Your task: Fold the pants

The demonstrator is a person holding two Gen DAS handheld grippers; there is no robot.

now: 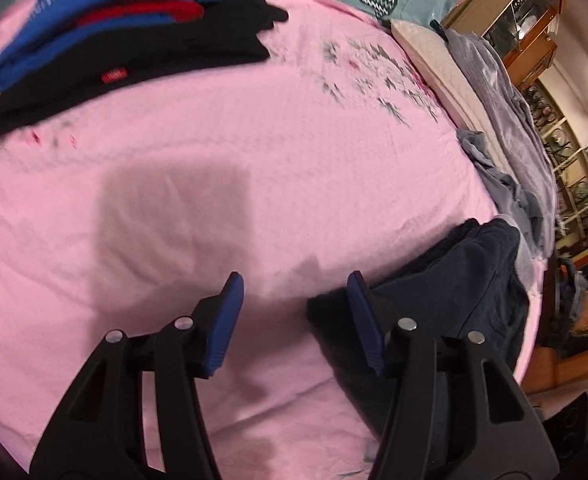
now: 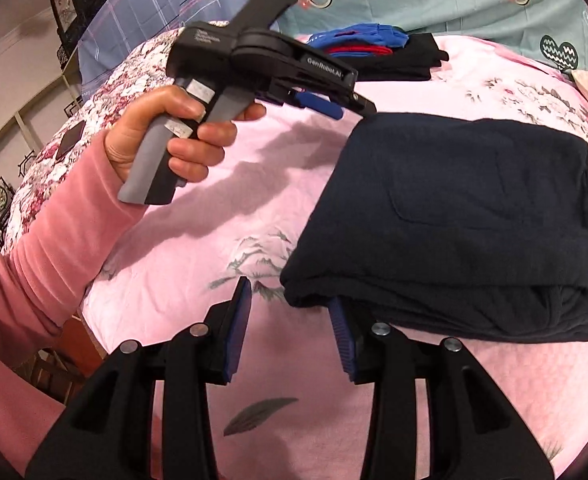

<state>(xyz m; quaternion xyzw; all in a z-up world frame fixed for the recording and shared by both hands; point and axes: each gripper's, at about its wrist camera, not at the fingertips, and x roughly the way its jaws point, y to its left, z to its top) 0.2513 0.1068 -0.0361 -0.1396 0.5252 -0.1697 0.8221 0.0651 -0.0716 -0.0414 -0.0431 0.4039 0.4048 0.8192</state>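
Note:
The folded navy pants (image 2: 454,208) lie on the pink bedsheet (image 2: 197,248), a thick rectangle with a pocket seam on top. My right gripper (image 2: 289,292) is open at their near left corner; its right finger slips under the fabric edge and only sheet shows between the pads. A hand in a pink sleeve (image 2: 53,240) holds my left gripper (image 2: 354,111) at the pants' far left corner. In the left wrist view the left gripper (image 1: 296,280) is open over bare sheet, its right finger against the pants (image 1: 454,280).
A stack of folded black, blue and red clothes (image 1: 133,40) sits at the far side of the bed, also visible as the stack (image 2: 374,52). Grey garments (image 1: 506,120) and a pillow (image 1: 422,48) line the right edge, with shelving beyond. A teal heart-print cloth (image 2: 454,0) hangs behind.

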